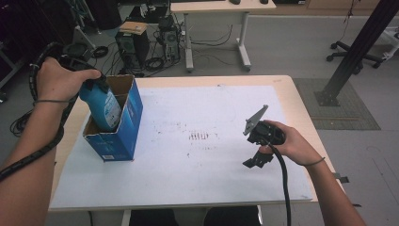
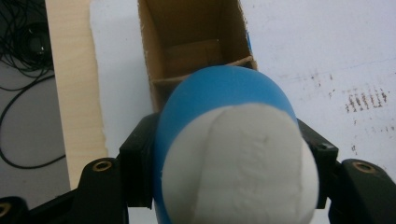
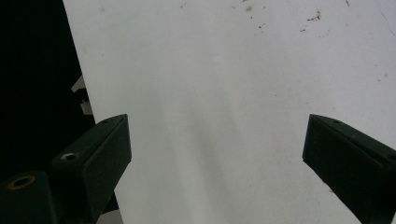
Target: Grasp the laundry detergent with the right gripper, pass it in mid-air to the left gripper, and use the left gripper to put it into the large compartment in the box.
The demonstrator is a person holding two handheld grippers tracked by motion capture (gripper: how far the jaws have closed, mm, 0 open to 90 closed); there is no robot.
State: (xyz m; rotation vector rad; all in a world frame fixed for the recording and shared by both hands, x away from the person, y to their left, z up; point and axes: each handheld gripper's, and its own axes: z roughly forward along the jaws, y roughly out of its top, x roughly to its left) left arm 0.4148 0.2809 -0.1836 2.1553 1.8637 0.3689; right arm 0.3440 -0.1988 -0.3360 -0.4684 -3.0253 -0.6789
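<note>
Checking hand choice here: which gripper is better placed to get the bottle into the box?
Left. The left gripper grips the bottle over the box; the right gripper is open and apart.

A lab or office workroom is suggested by 2 computer towers [image 1: 148, 44] amid tangled cables [image 1: 207, 40] under a far desk [image 1: 216, 7], and an office chair base [image 1: 353, 59] at far right.

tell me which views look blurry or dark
Left gripper view: the blue and white plastic bottle is soft, out of focus, while the open brown cardboard box behind it is sharper. Right gripper view: a black unlit band at left. High view: evenly lit.
</note>
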